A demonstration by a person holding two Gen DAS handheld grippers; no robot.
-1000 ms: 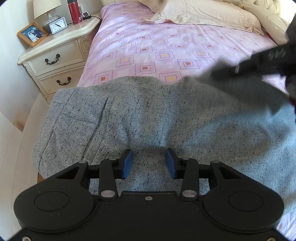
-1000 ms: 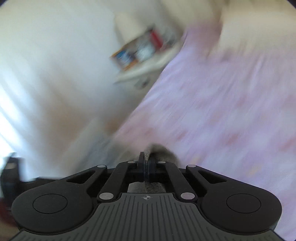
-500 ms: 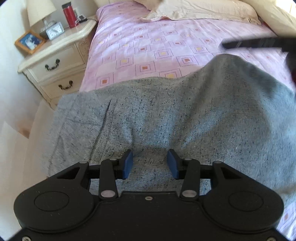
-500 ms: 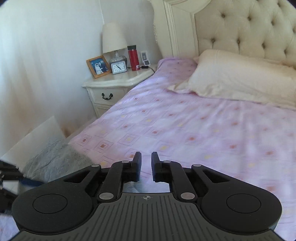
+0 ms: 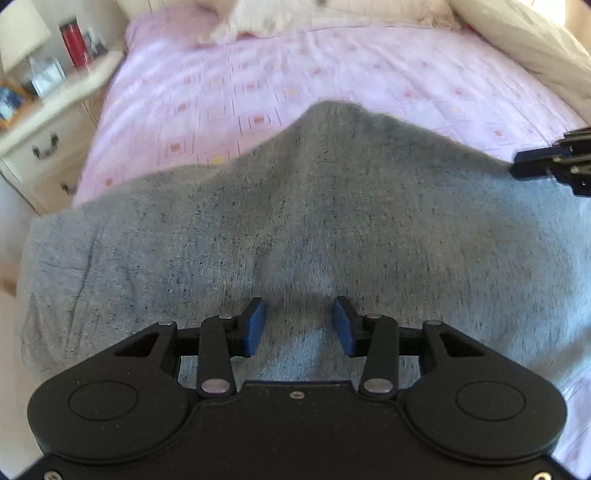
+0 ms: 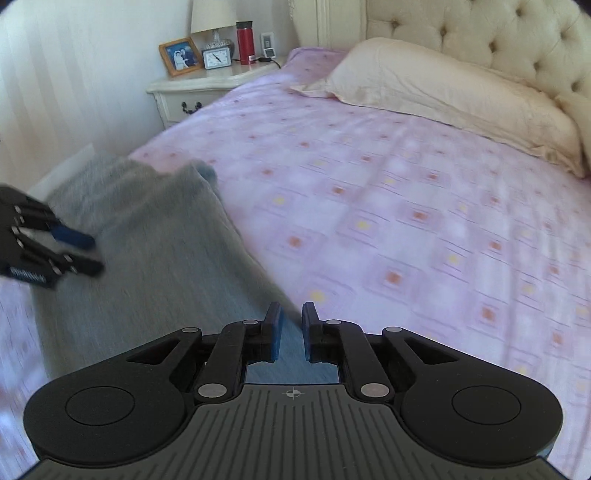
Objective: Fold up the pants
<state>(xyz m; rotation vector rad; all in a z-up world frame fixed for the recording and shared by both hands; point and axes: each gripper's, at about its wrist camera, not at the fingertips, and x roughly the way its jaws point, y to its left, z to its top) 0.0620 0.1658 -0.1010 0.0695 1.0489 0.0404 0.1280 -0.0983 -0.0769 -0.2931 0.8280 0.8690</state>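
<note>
My left gripper (image 5: 299,326) hung over the grey pants (image 5: 295,229), its blue pads (image 5: 255,326) about half apart with bare cloth between them and nothing pinched. The pants lay spread across the near end of the bed, on the pink patterned sheet (image 5: 280,74), with one folded edge humped up into a peak toward the middle of the mattress and creases along the left side. My right gripper (image 6: 290,330) sat at the pants' right-hand edge; its jaws had just been opening and now stood a narrow slot apart, and I could see grey cloth through the gap, but whether the pads touched it I could not tell. From that side the other tool showed at the left, blurred, above the cloth. Around the work: a cream pillow (image 6: 443,96) lay at the head of the bed against the tufted headboard (image 6: 480,33), well apart from the pants. Beside the bed stood a cream nightstand (image 6: 192,92) carrying a lamp (image 6: 212,16), a framed photo (image 6: 181,55), a small clock (image 6: 217,58) and a red bottle (image 6: 244,42), all clustered near together. Between the pants and the pillow the sheet ran open, and no object lay on top of the cloth.
</note>
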